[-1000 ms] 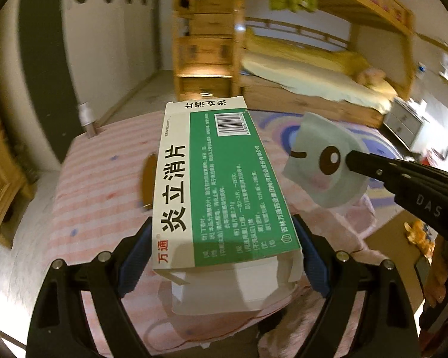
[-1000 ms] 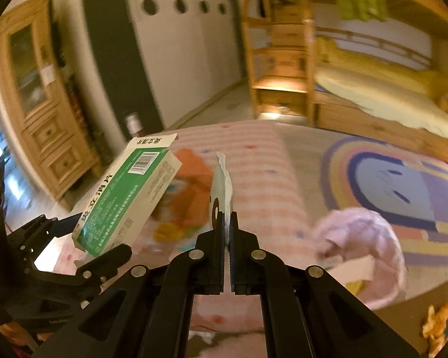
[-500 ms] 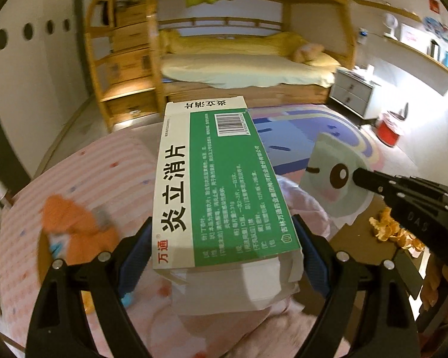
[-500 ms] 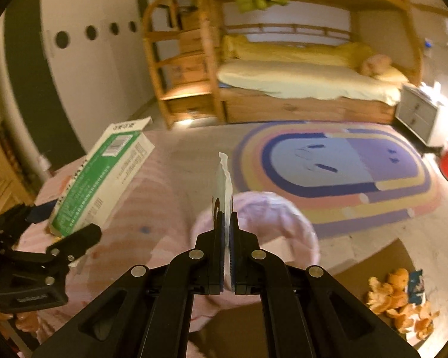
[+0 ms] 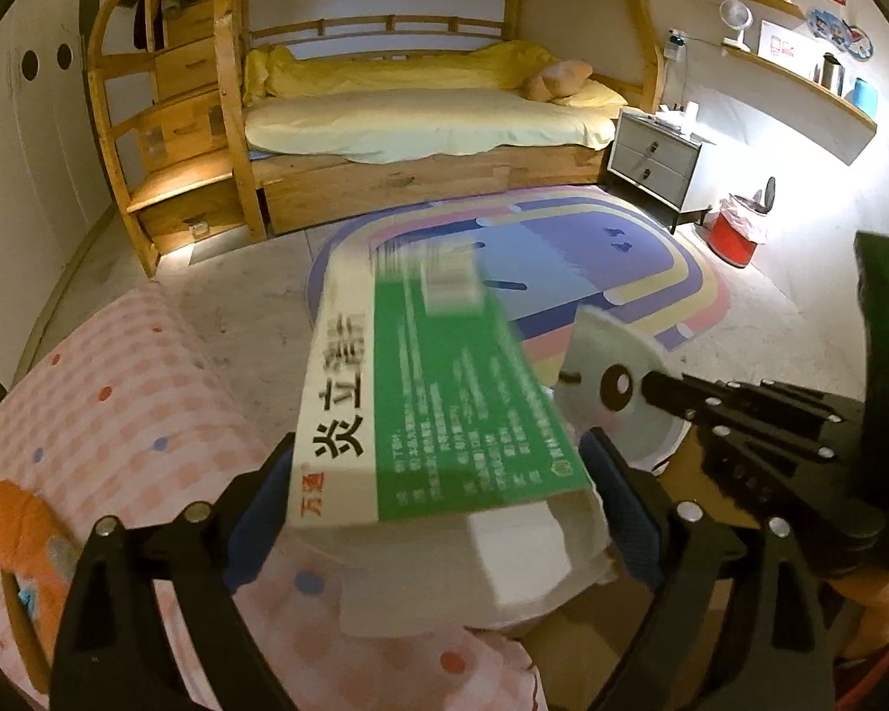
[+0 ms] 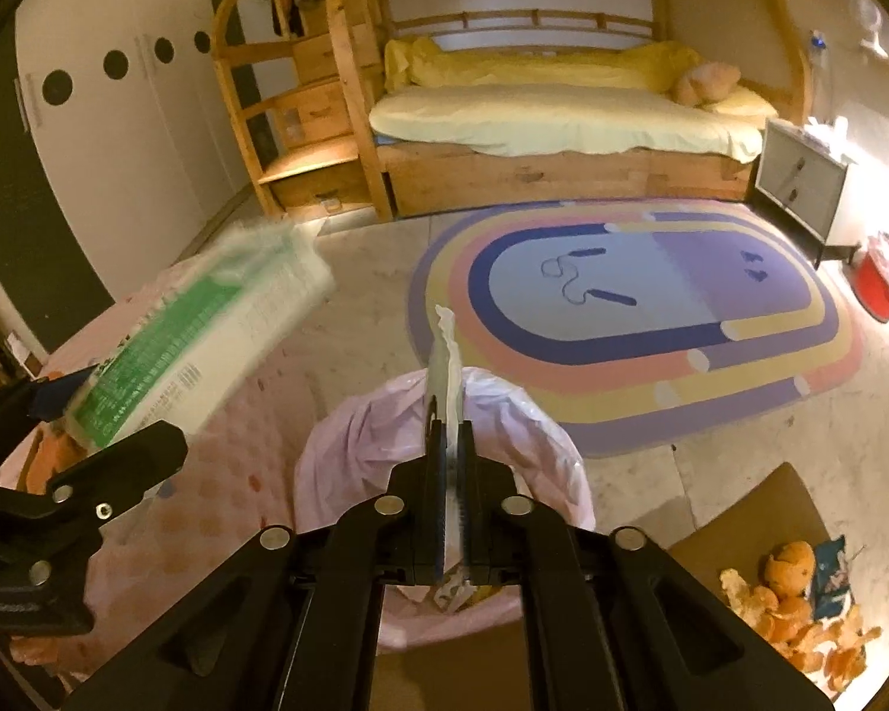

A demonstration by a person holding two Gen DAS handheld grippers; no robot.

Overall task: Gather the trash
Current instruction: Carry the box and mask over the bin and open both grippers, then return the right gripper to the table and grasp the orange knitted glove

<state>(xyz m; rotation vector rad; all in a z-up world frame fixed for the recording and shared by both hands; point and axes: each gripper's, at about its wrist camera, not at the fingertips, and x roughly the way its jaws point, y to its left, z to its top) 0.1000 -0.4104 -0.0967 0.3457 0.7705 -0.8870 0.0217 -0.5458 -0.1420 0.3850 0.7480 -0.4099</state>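
Green and white, the medicine box [image 5: 444,403] lies between the jaws of the left hand-held gripper [image 5: 438,462]. These have just been opening and now stand wide, the blue pads apart from the carton's sides. Its long axis runs straight away from the hand-held gripper, open flap end nearest. It shows smeared while the fingers are sharp, so I judge it is slipping free.

The right hand-held gripper [image 6: 451,432] has also just been opening. A narrow gap shows, with the flat pale pouch [image 6: 447,355] on edge between the jaws and apparently no longer pinched.

What matters next is the pink-lined bin [image 6: 539,450]. It sits directly below the right hand-held gripper's tips, so the pouch should drop into it. The box is to the left, over the table's edge beside the bin, and may need nudging.

A pink checked cloth covers the table [image 5: 118,415]. Beyond are bare floor, a striped oval rug [image 6: 652,308] and a wooden bunk bed [image 6: 563,166]. Orange peel [image 6: 800,610] lies on the floor at the right, not yet collected.
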